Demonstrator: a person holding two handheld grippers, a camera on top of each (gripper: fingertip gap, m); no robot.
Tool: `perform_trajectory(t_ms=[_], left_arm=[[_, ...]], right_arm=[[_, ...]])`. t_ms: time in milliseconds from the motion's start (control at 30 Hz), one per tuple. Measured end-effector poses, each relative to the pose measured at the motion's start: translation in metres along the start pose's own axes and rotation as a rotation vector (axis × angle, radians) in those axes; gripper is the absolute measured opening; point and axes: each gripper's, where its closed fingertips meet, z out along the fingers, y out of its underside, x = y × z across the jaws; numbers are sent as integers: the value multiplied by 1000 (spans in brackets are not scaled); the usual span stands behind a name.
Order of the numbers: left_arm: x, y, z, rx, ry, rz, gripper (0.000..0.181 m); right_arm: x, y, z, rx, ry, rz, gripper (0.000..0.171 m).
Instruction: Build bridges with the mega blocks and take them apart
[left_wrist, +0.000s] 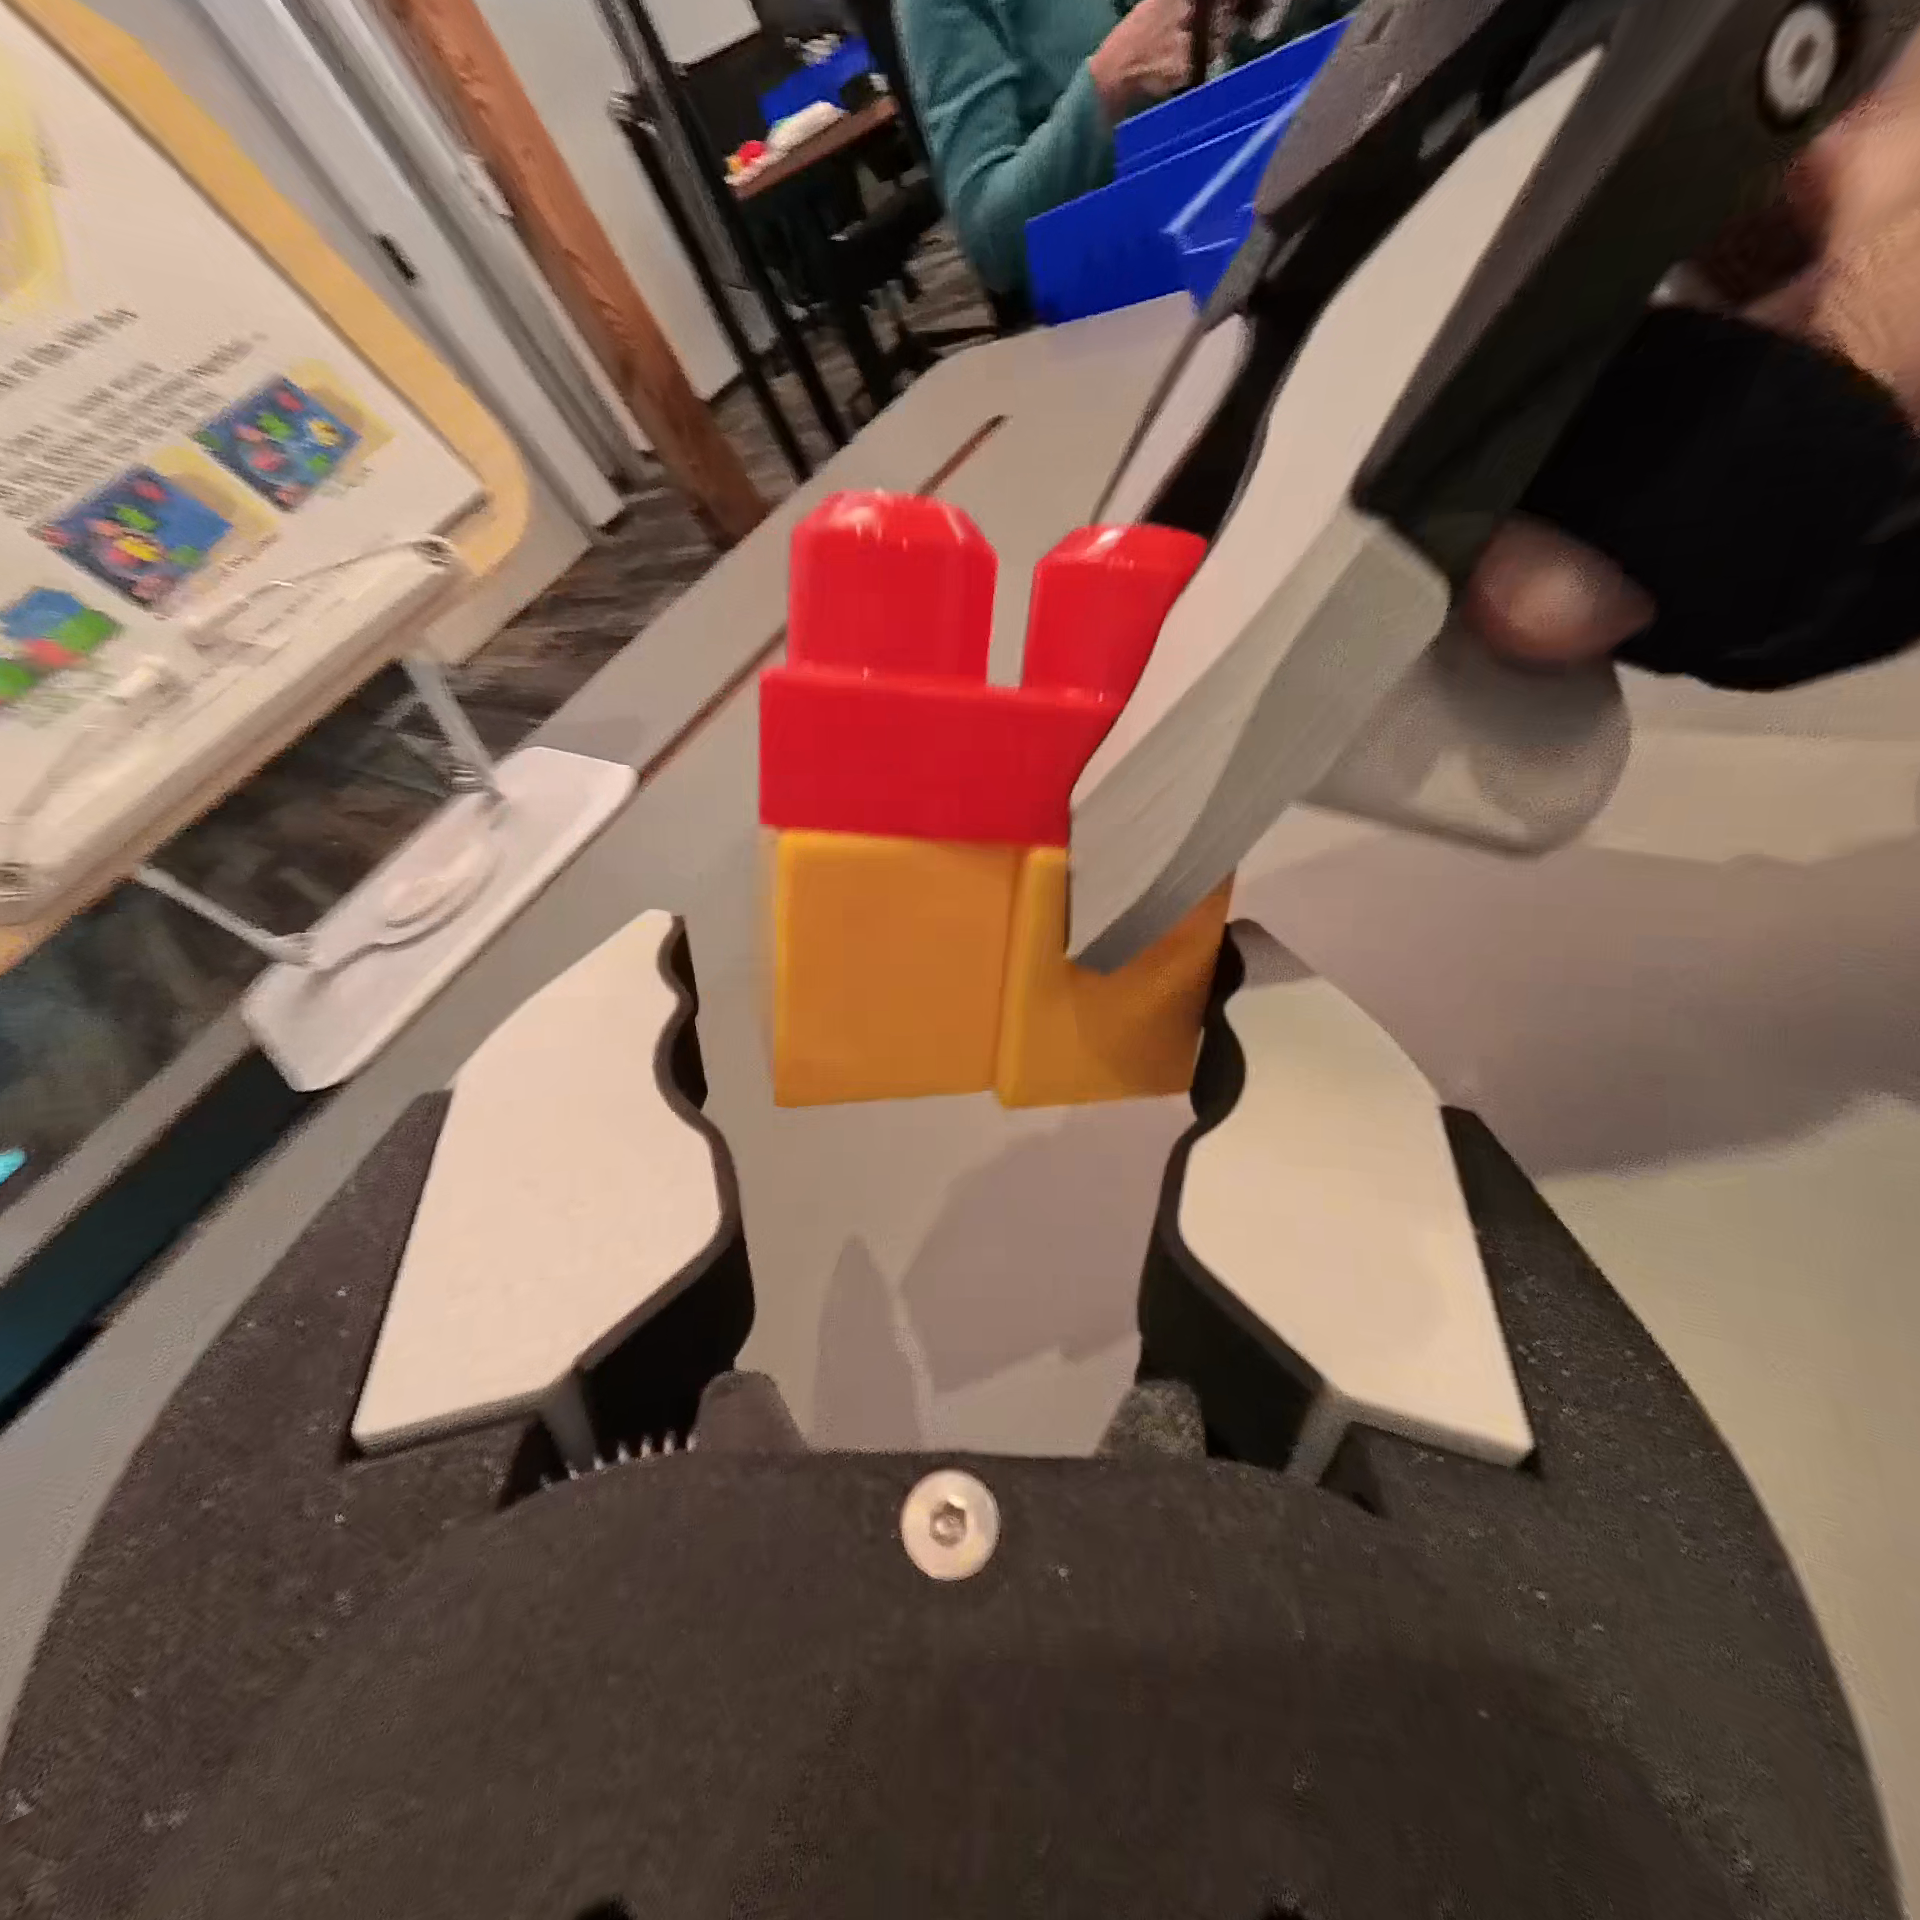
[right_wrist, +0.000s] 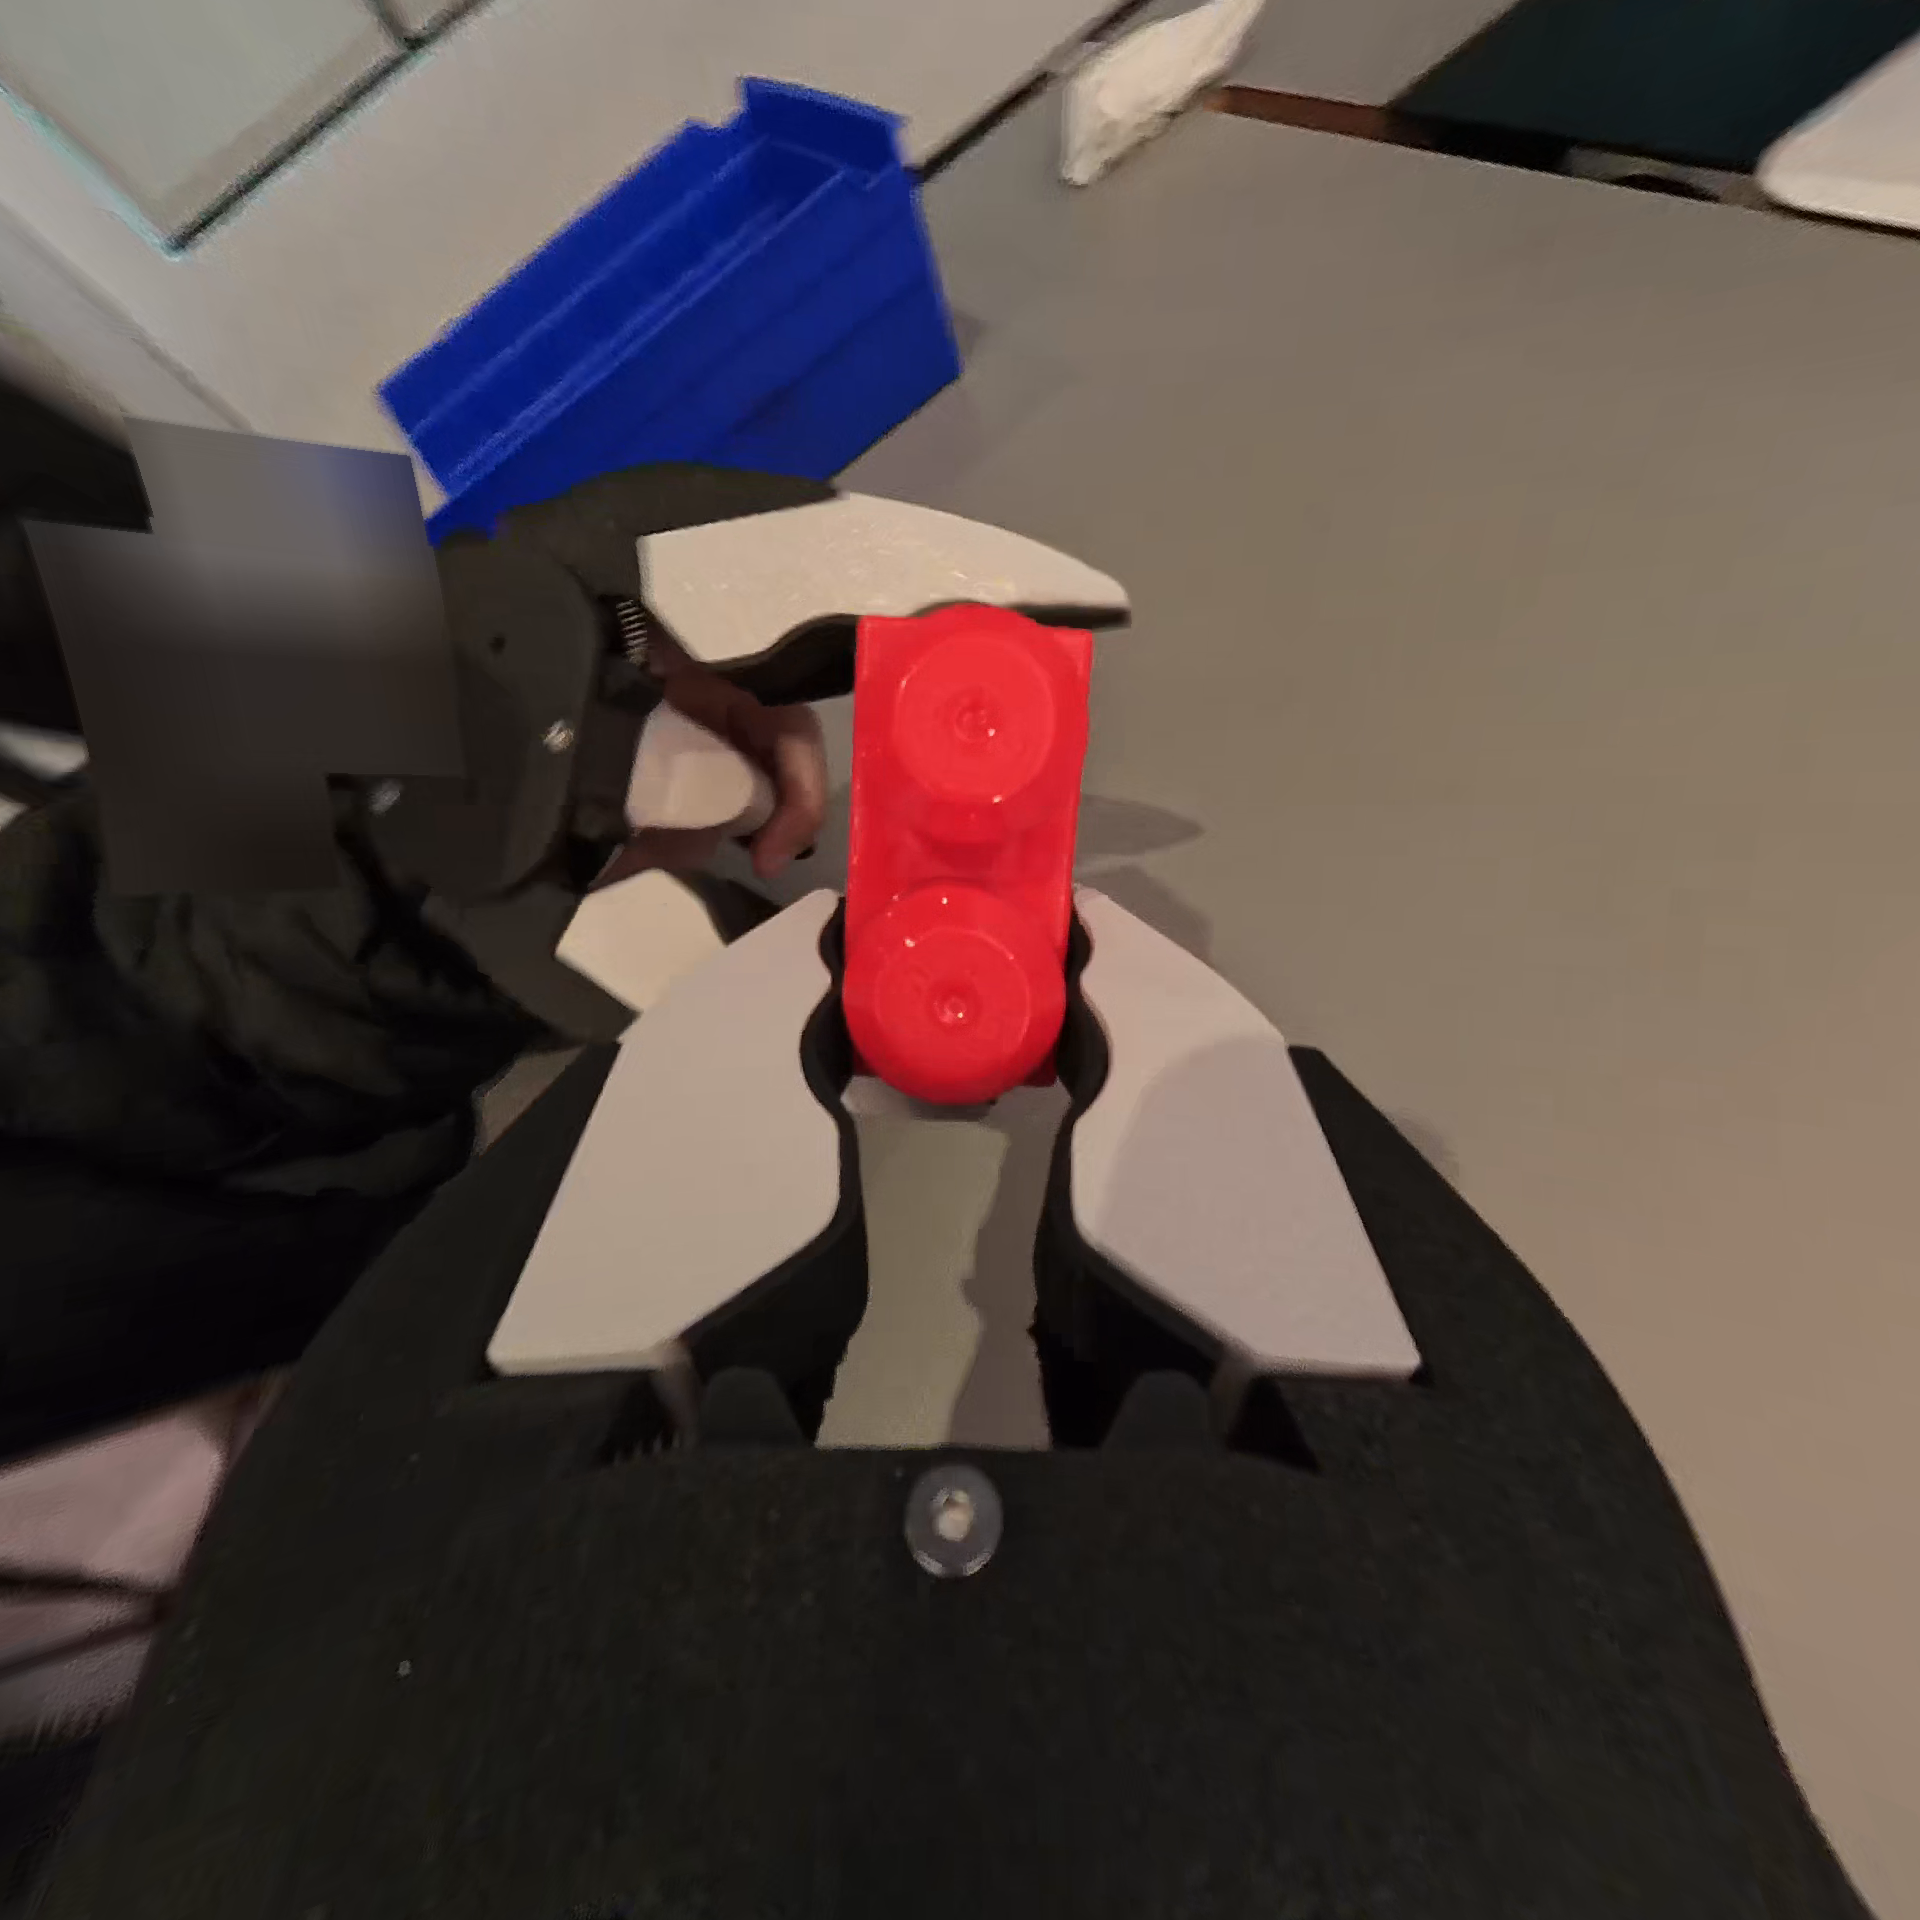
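A red two-stud block (left_wrist: 914, 748) sits on top of two orange blocks (left_wrist: 883, 966) standing side by side on the grey table (left_wrist: 935, 1247). My left gripper (left_wrist: 956, 935) is open. Its fingertips straddle the orange blocks: the right tip touches them and the left tip stands a little off. In the right wrist view, looking down on the studs, my right gripper (right_wrist: 956, 935) is shut on the near end of the red block (right_wrist: 966, 790). One of its fingers (left_wrist: 1226, 748) presses on the red block's right side. The left gripper's far finger (right_wrist: 883, 561) reaches past the block's far end.
A blue bin (right_wrist: 675, 312) lies on the table behind the stack and also shows in the left wrist view (left_wrist: 1122, 249). A white stand (left_wrist: 447, 904) sits at the table's left edge, beside a poster board (left_wrist: 208, 416). A person's teal sleeve (left_wrist: 997, 114) is at the back. A white cloth (right_wrist: 1153, 73) lies far off. Only a small space, under 4 cm, lies between the two pairs of fingers.
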Motion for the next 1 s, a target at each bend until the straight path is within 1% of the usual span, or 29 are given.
perform_trajectory(t_ms=[67,133,167,200,233,333,400,433,467,500,567,633,700,733,833,933,1000], left_arm=[[10,-1,-1,8,111,-72,92],[27,-5,-5,27,288,-153,88],[31,-8,-8,39,345,-207,90],[37,-13,-11,63,411,-250,88],[43,-16,-15,82,475,-279,80],[54,-15,-18,72,565,-299,71],[69,-13,-20,49,651,-310,61],[72,-11,-19,37,662,-319,61],[74,-10,-18,32,674,-321,56],[77,-9,-19,28,701,-318,45],[77,-6,-18,9,704,-334,44],[74,-8,-19,19,709,-362,44],[69,-14,-21,52,716,-406,41],[66,-19,-23,82,723,-438,36],[47,-32,-29,178,712,-541,36],[36,-40,-35,240,716,-603,36],[34,-42,-36,252,712,-604,36]], right_arm=[[6,5,-12,-25,-52,10,36],[10,15,-24,-79,-100,-7,36],[12,20,-29,-105,-114,-15,36],[12,25,-34,-135,-136,-30,36],[10,30,-37,-162,-165,-55,36],[1,42,-42,-231,-228,-123,36],[-6,51,-41,-298,-244,-184,36],[-9,56,-40,-335,-248,-218,36],[-11,59,-39,-368,-246,-243,36],[-12,61,-37,-394,-238,-258,36],[-10,62,-36,-422,-220,-266,36],[-12,57,-35,-409,-224,-253,37],[-13,48,-36,-358,-223,-243,37],[-14,42,-38,-324,-216,-248,38],[-12,27,-45,-199,-176,-250,42],[-10,21,-49,-93,-163,-199,49],[-16,20,-48,-26,-221,-155,50]])
